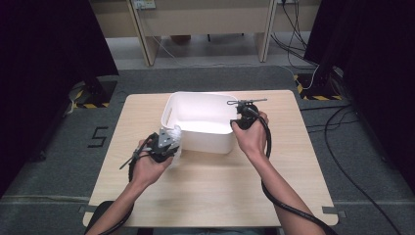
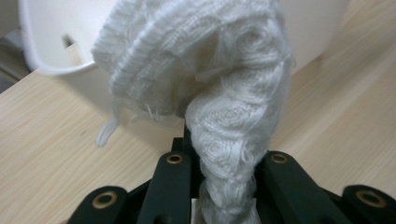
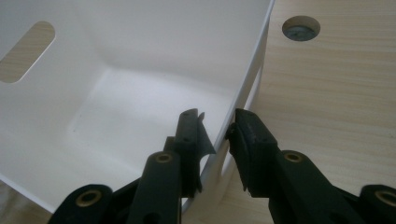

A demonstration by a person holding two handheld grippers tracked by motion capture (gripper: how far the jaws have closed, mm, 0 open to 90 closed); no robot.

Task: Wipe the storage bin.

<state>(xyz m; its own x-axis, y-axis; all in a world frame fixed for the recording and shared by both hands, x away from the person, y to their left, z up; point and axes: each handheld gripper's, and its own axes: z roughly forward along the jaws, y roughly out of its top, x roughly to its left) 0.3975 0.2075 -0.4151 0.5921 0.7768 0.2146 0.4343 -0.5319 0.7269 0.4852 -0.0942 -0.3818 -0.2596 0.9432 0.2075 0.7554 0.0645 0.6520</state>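
L gripper [image 2: 229, 186] is clenched on a white knit cloth [image 2: 219, 84], held just beside the white bin [image 1: 195, 142] w/ loose folds hanging. R gripper [image 3: 219, 140] straddles the bin's wall, fingers not clearly clamped. Risk: cloth snags on rim, or the bin slides on the desk [image 1: 205, 196].

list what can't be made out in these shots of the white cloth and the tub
- Cloth, left gripper view: its lower end is hidden between the black jaws; its top is cut off by the upper edge.
- Cloth, high view: too small to tell its shape, partly behind the left gripper.
- Tub, right gripper view: whether the right gripper presses the wall between its jaws is unclear.
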